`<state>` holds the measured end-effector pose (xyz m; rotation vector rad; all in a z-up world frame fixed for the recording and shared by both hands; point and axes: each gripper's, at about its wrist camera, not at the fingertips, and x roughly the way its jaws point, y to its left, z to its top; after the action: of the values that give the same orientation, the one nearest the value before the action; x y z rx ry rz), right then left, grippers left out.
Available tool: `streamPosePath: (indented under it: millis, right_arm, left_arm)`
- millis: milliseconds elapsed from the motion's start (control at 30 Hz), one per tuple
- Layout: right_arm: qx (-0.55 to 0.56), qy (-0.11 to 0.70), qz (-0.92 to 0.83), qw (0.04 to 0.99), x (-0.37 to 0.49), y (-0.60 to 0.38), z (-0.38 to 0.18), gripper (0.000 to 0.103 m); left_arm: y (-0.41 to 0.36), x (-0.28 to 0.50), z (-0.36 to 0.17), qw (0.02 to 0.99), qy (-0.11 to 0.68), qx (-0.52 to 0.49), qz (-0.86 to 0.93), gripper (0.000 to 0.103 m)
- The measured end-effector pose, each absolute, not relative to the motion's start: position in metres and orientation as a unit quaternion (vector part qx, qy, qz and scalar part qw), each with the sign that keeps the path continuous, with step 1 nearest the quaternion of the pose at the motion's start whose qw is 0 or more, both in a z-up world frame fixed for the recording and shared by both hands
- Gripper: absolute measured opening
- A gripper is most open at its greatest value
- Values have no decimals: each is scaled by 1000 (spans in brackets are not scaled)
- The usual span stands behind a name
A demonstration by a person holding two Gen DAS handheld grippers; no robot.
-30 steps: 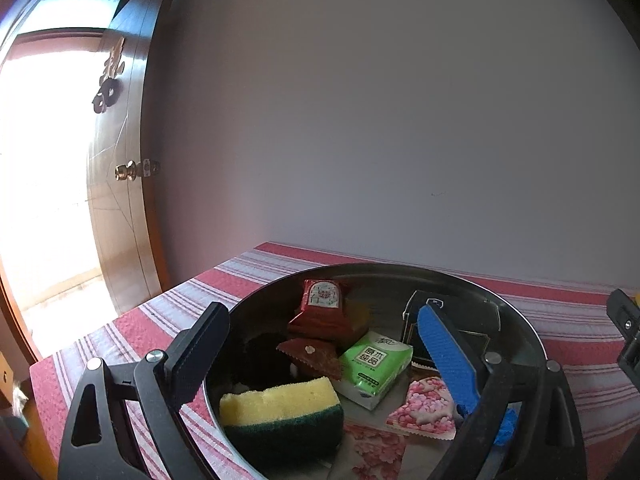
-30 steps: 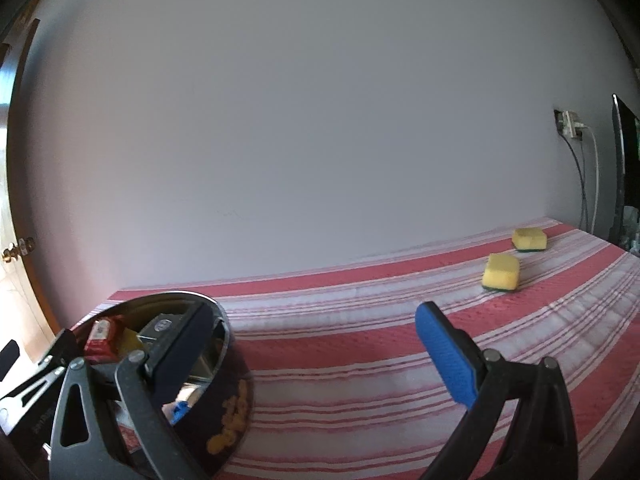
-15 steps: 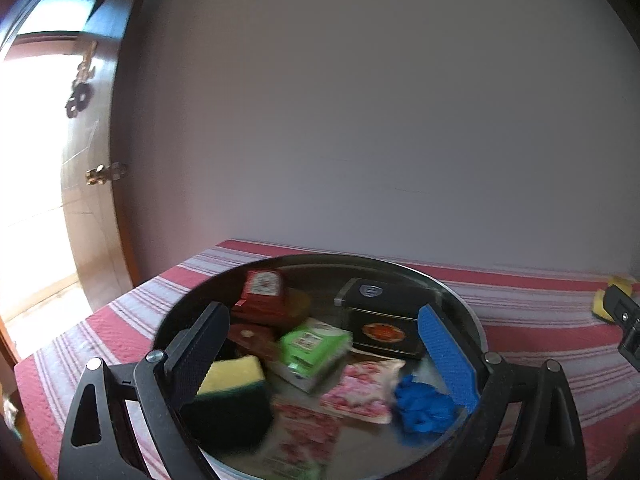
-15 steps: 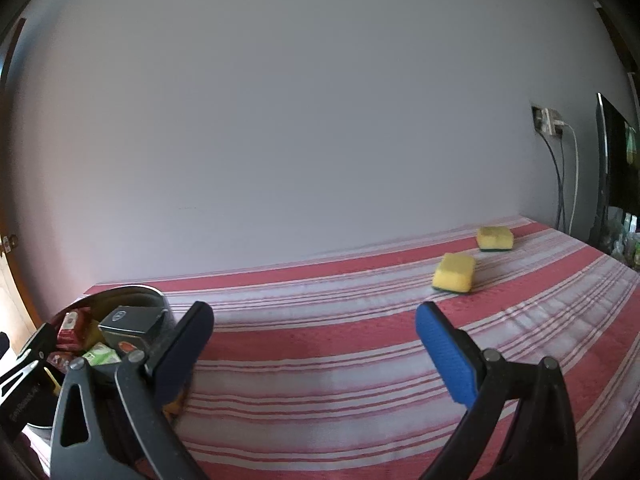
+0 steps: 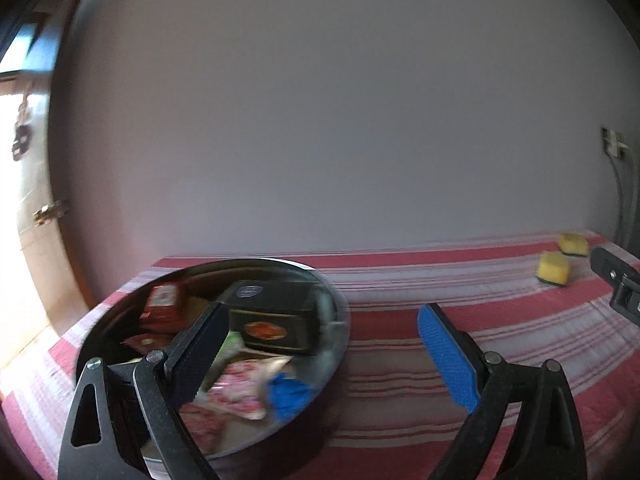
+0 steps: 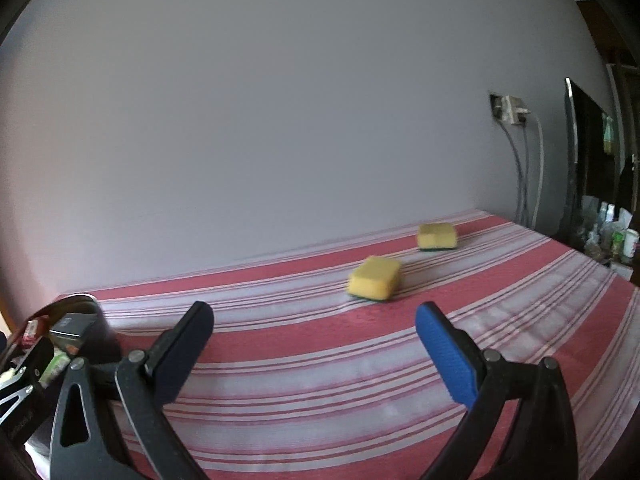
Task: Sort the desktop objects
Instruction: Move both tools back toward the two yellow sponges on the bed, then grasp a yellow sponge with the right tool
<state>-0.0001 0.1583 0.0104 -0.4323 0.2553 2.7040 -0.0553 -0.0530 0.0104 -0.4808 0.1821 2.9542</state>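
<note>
A round metal tin at the table's left end holds a black box, a red packet, pink wrappers and a blue item. My left gripper is open and empty, its dark finger over the tin, its blue finger over the cloth. Two yellow sponges lie on the striped cloth: a near one and a far one; both also show in the left wrist view, near one. My right gripper is open and empty, short of the near sponge. The tin shows at its left.
The red-and-white striped tablecloth covers the table against a plain wall. A wall socket with cables and a dark screen stand at the right end, with bottles beyond. A wooden door is at the left.
Both grippers have swung right. The tin has shifted to the left of both views, and the two sponges have come closer to the middle of the right wrist view.
</note>
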Motion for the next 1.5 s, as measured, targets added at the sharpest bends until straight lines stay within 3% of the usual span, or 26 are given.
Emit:
streamPosePath:
  millis: [367, 567, 967, 1233, 1500]
  right_arm:
    - [-154, 108, 949, 251, 16, 238, 10, 103]
    - [-170, 78, 942, 278, 6, 269, 11, 103]
    - [-232, 112, 931, 260, -34, 344, -1, 103]
    - [-281, 124, 927, 216, -91, 384, -11, 103]
    - [-342, 83, 911, 217, -161, 399, -21, 103]
  left_arm:
    - [33, -59, 7, 170, 106, -201, 959, 97]
    - [80, -65, 5, 207, 132, -208, 947, 97]
    - [171, -110, -6, 257, 143, -285, 912, 97]
    - [213, -142, -15, 276, 145, -329, 891, 97]
    - [249, -175, -24, 271, 167, -357, 878, 97]
